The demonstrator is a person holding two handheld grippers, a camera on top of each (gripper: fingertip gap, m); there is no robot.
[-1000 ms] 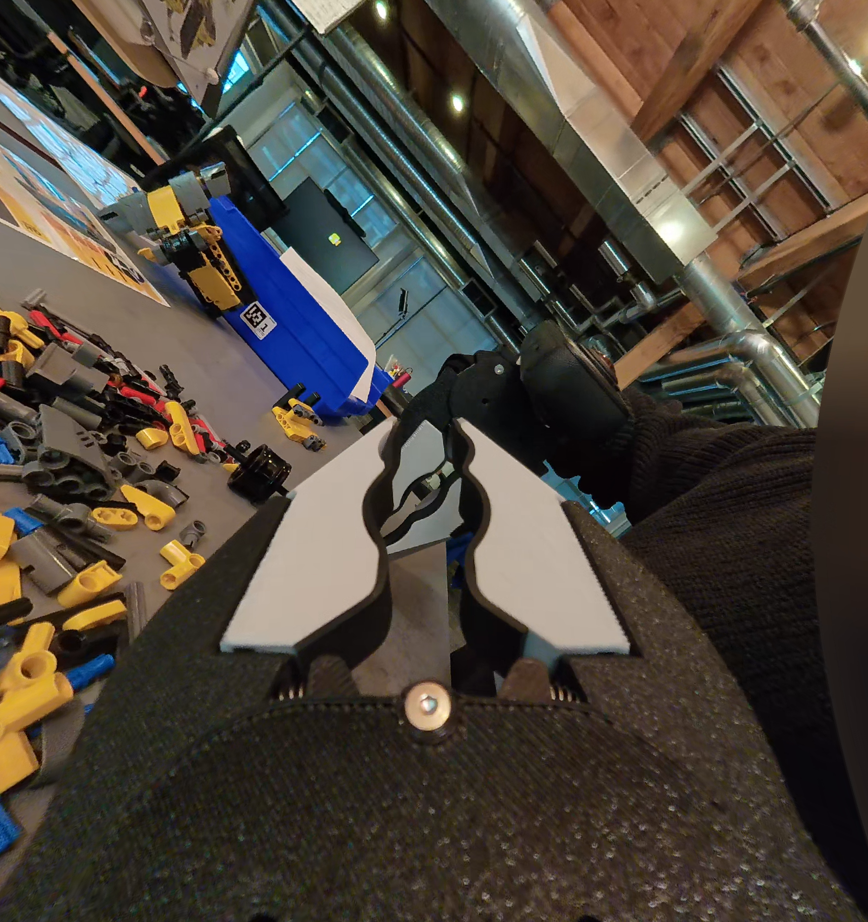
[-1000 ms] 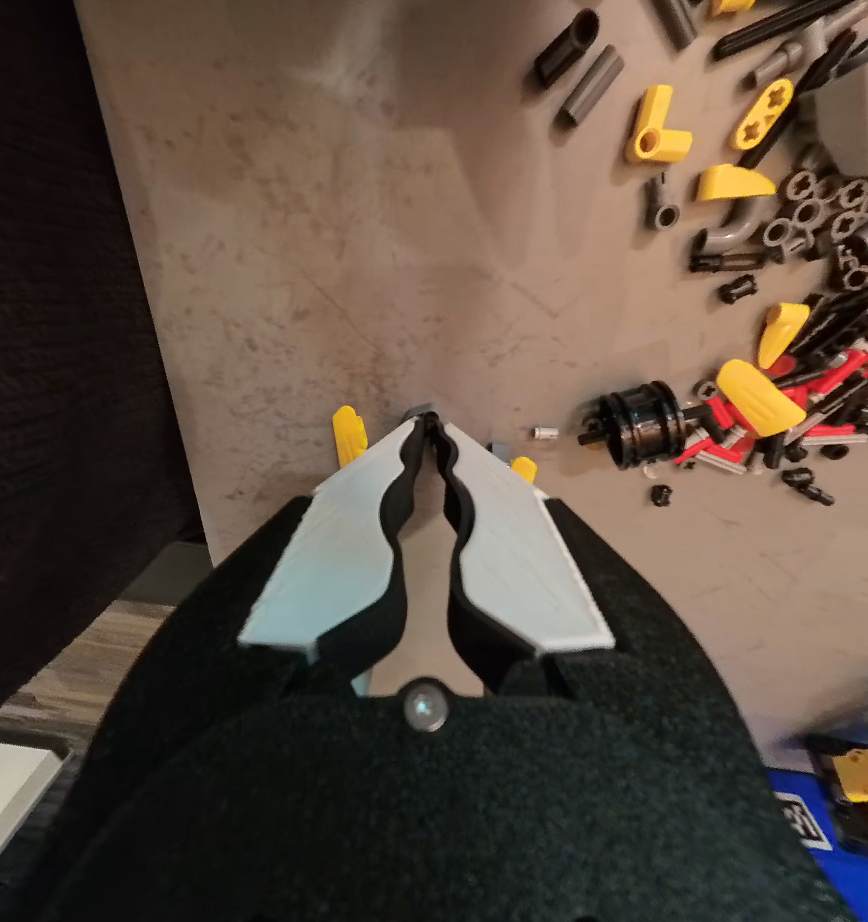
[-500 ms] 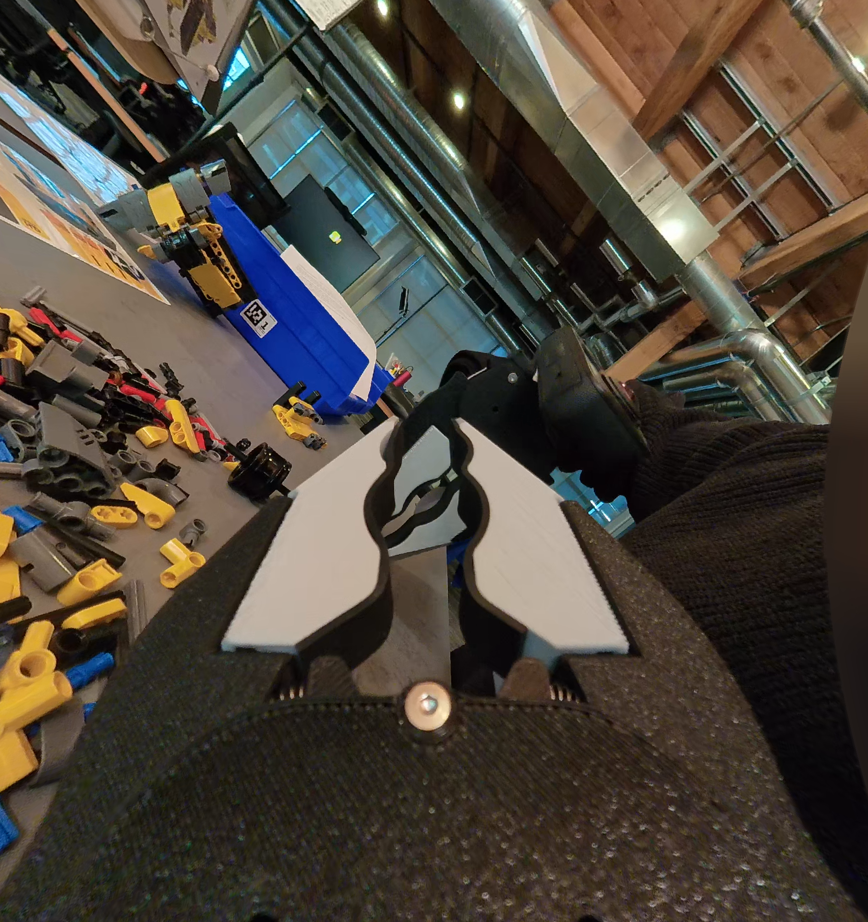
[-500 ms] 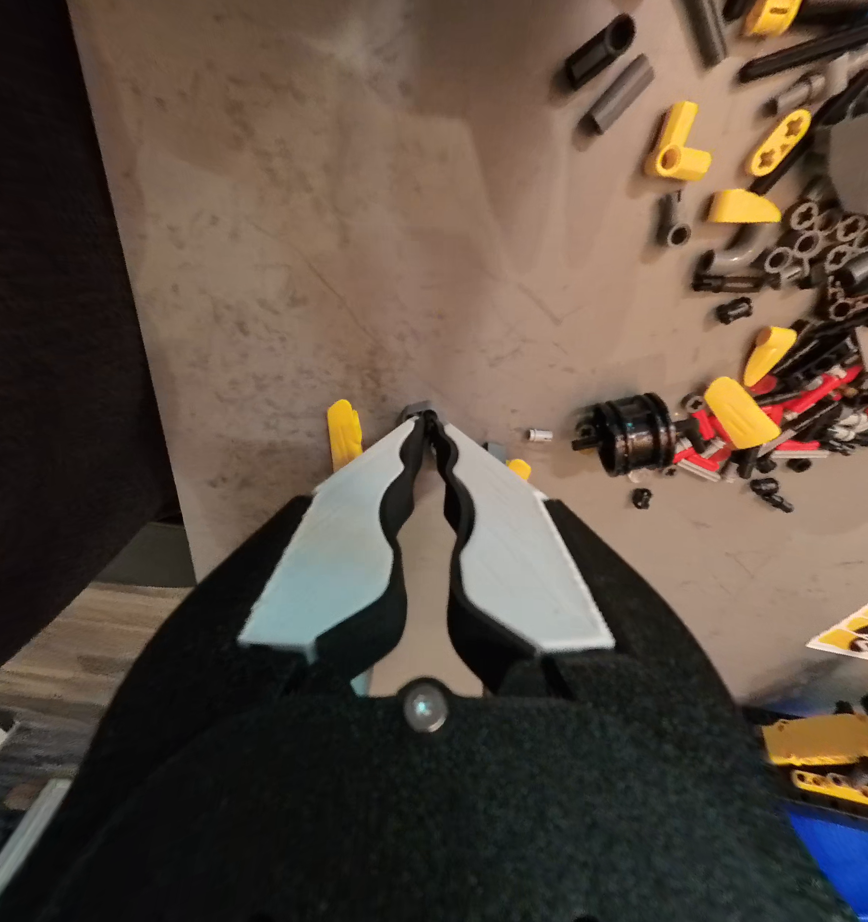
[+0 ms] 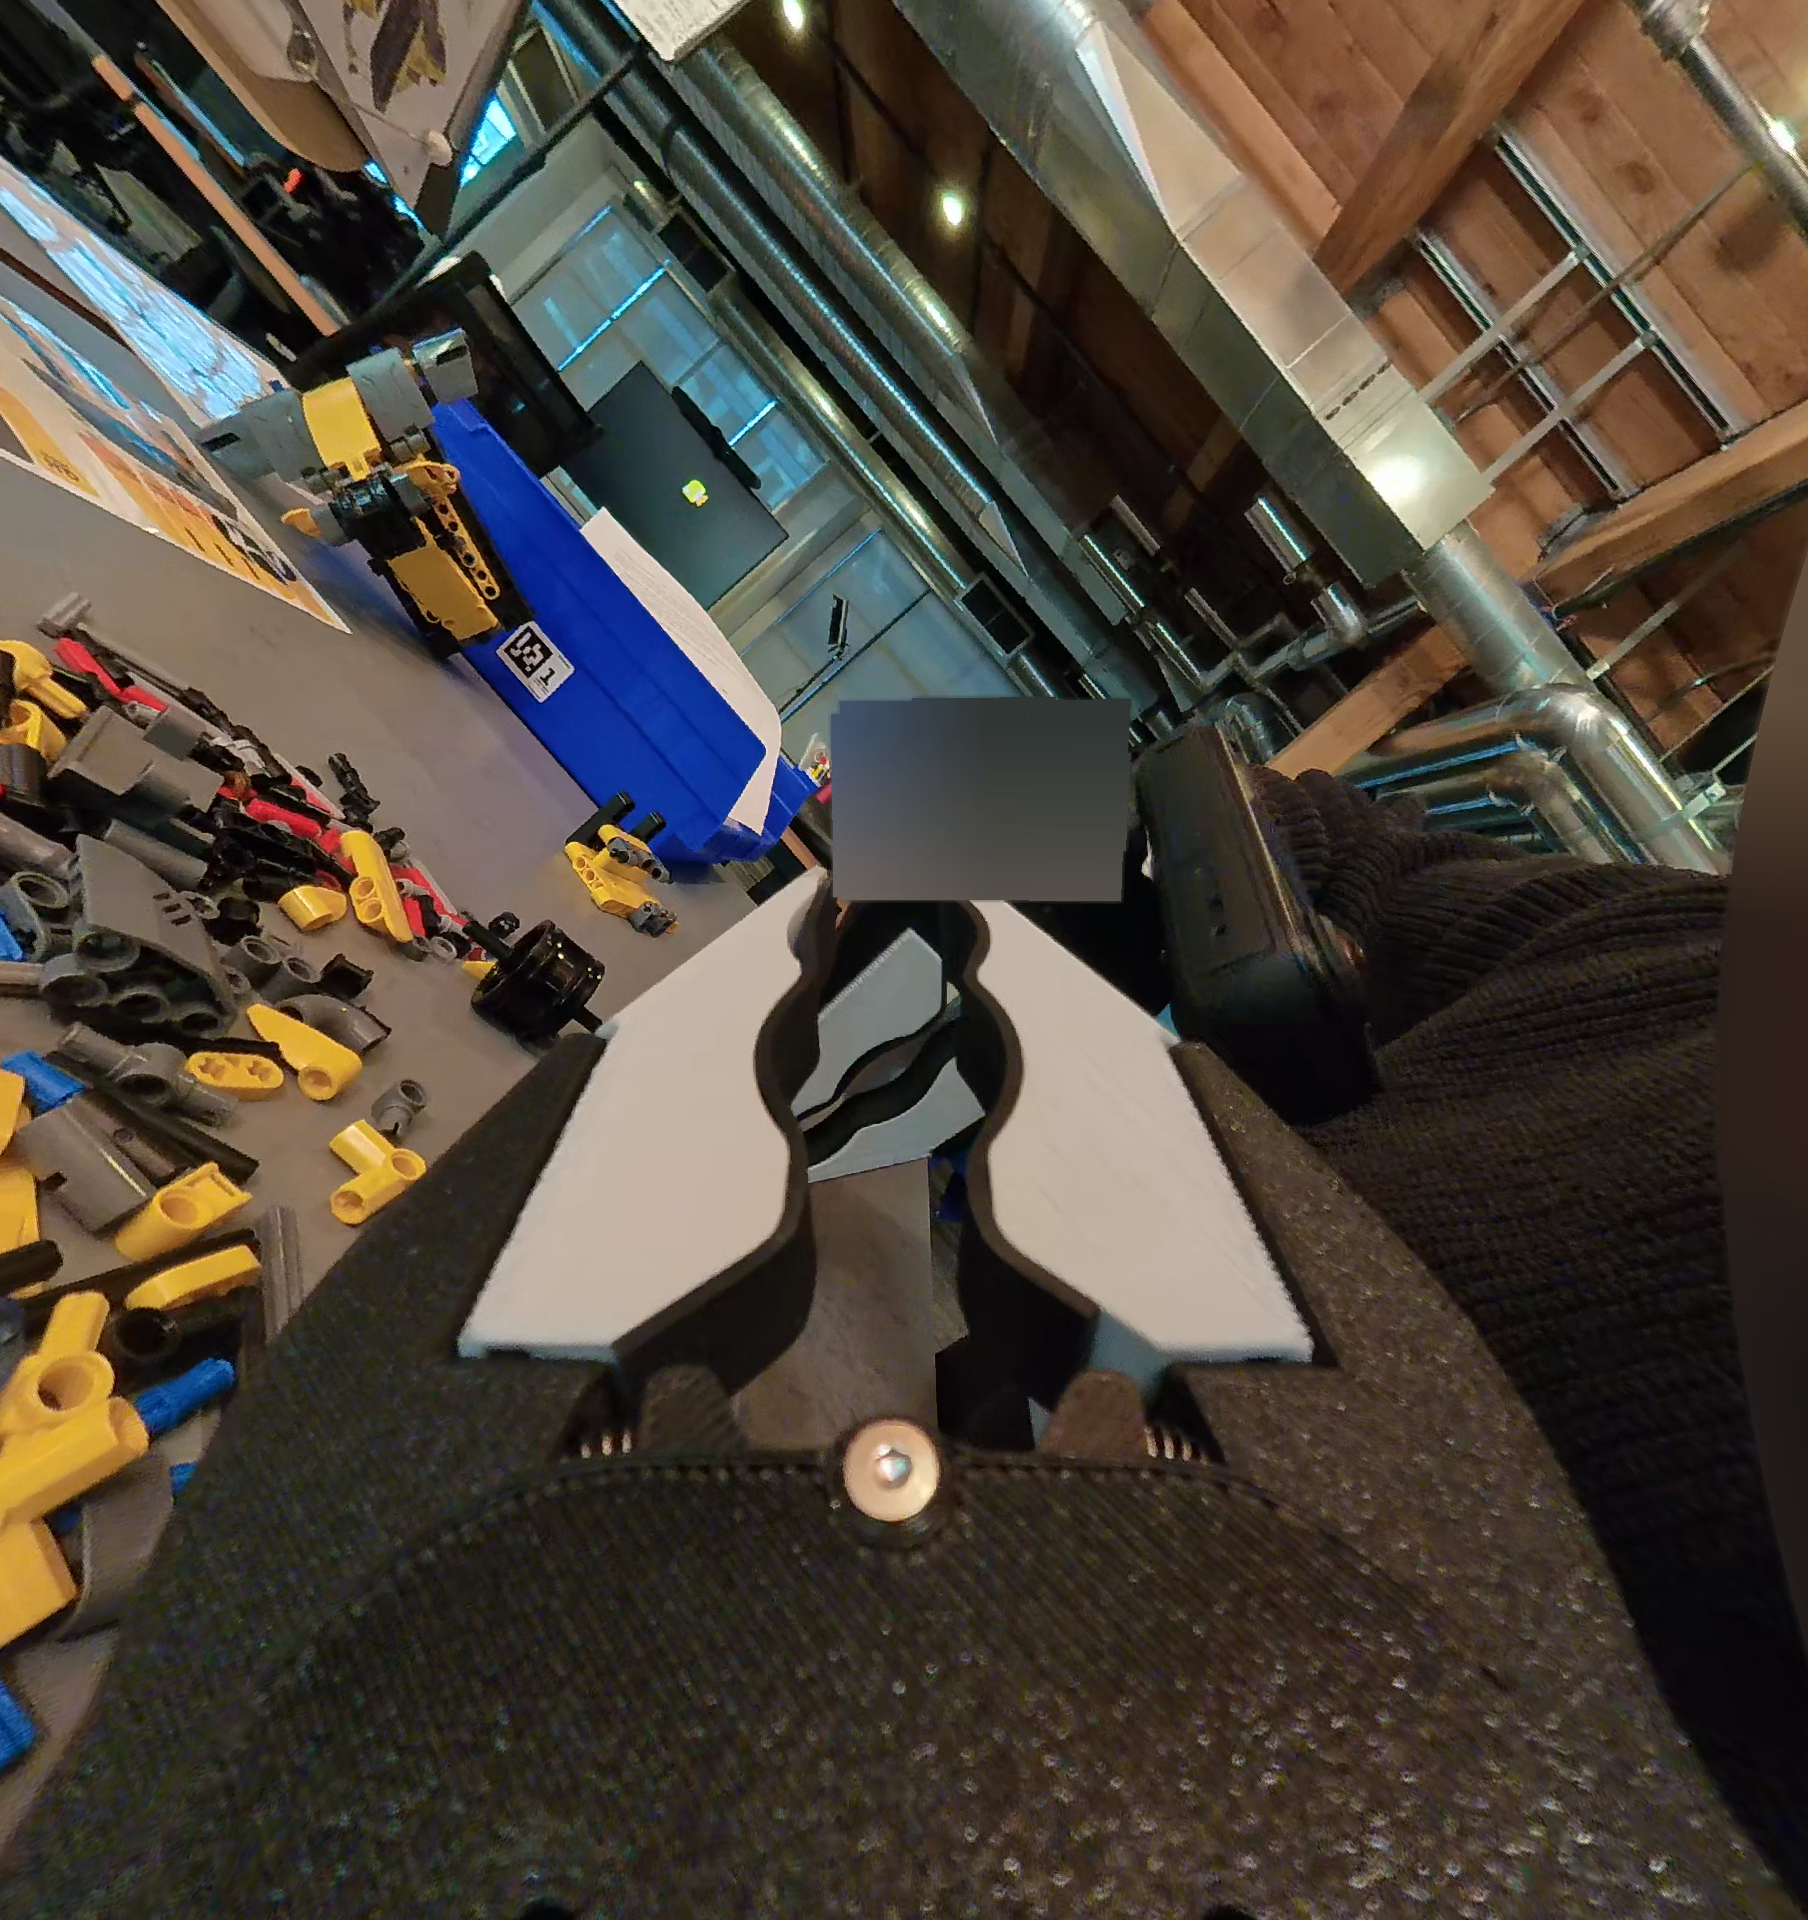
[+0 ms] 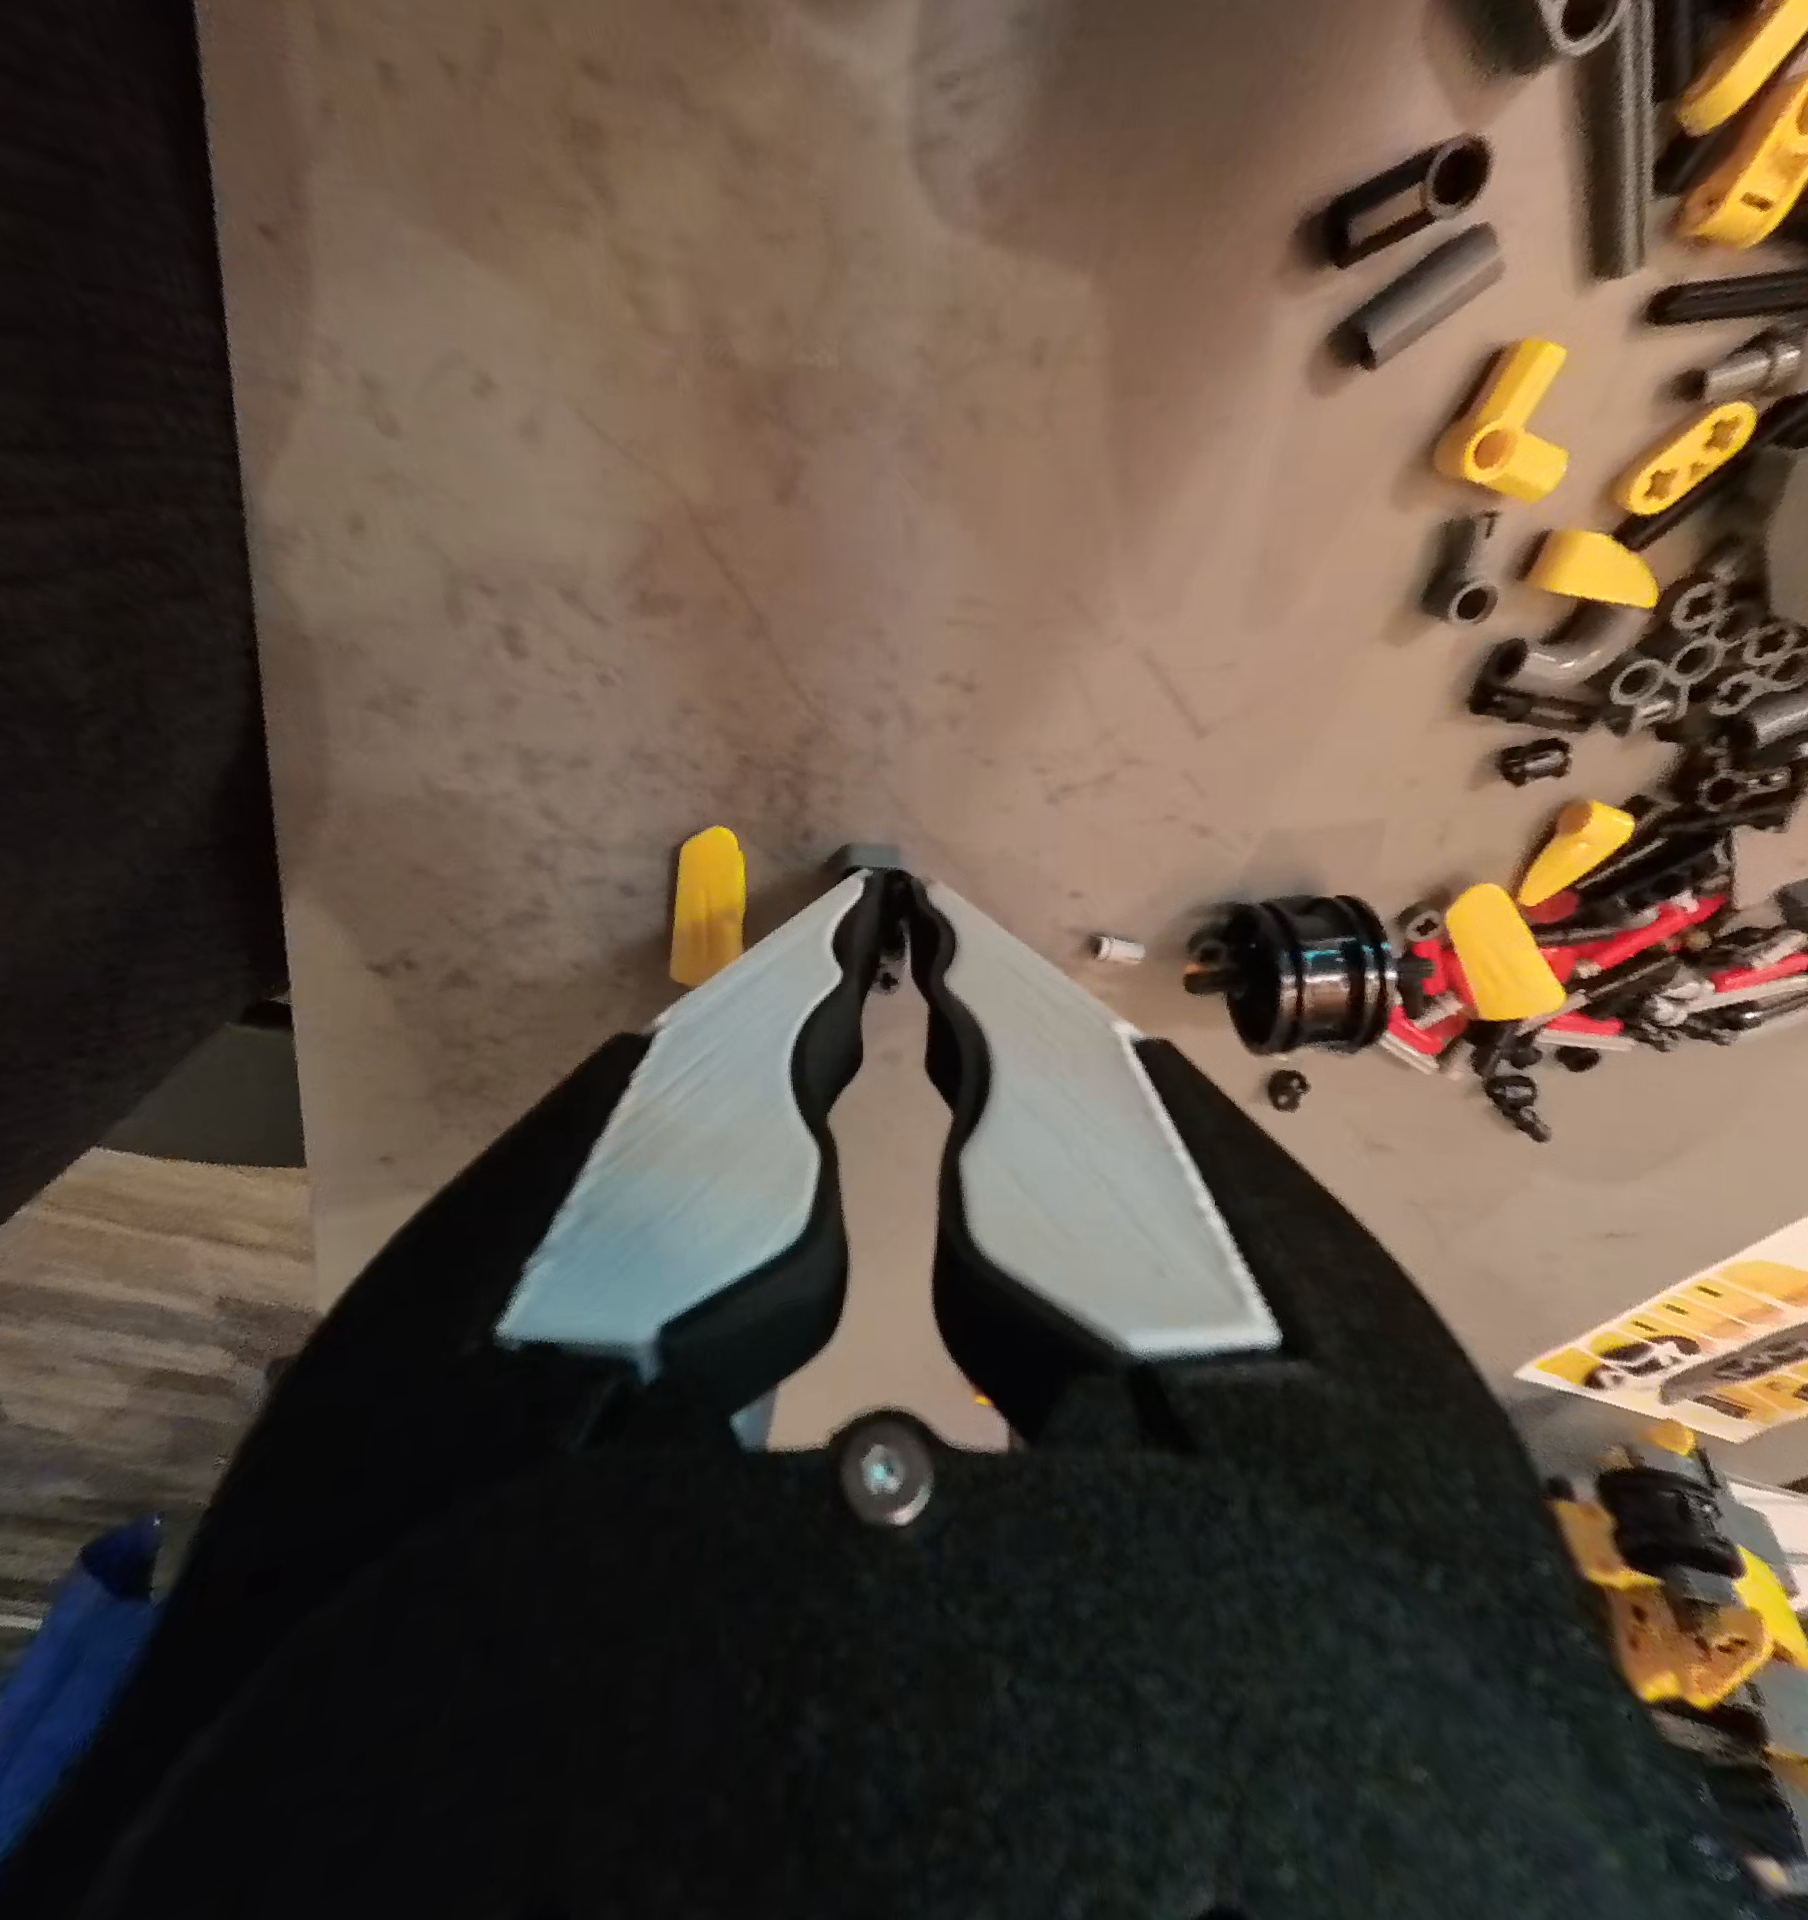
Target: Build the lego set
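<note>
My right gripper (image 6: pixel 884 894) is shut on a small assembly of building pieces. A grey part (image 6: pixel 864 856) pokes out past the tips and a yellow part (image 6: pixel 708 899) sticks out to the left. It hangs above the bare grey table (image 6: pixel 775 416). My left gripper (image 5: pixel 898 920) is open and empty, pointing across the table edge at the right gripper. The right gripper's white fingers (image 5: pixel 879 997) show through the gap. A hand in a black knit sleeve (image 5: pixel 1502 1039) holds it.
A pile of loose yellow, grey, black, red and blue pieces (image 5: pixel 100 935) covers the table. A black wheel hub (image 6: pixel 1305 971) lies at the pile's edge. A blue bin (image 5: pixel 609 665), a yellow-and-grey model (image 5: pixel 401 520) and an instruction sheet (image 6: pixel 1731 1340) lie farther off. There is about 15 cm between the tips of the two grippers. The black wheel hub (image 6: pixel 1305 971) sits 7 cm or so from the ends of my right fingers. Look for it in the left wrist view (image 5: pixel 561 988) too.
The right gripper has swung, still shut on the small assembly; the sheet, the model and a blue edge have come into its view. The left gripper has hardly moved.
</note>
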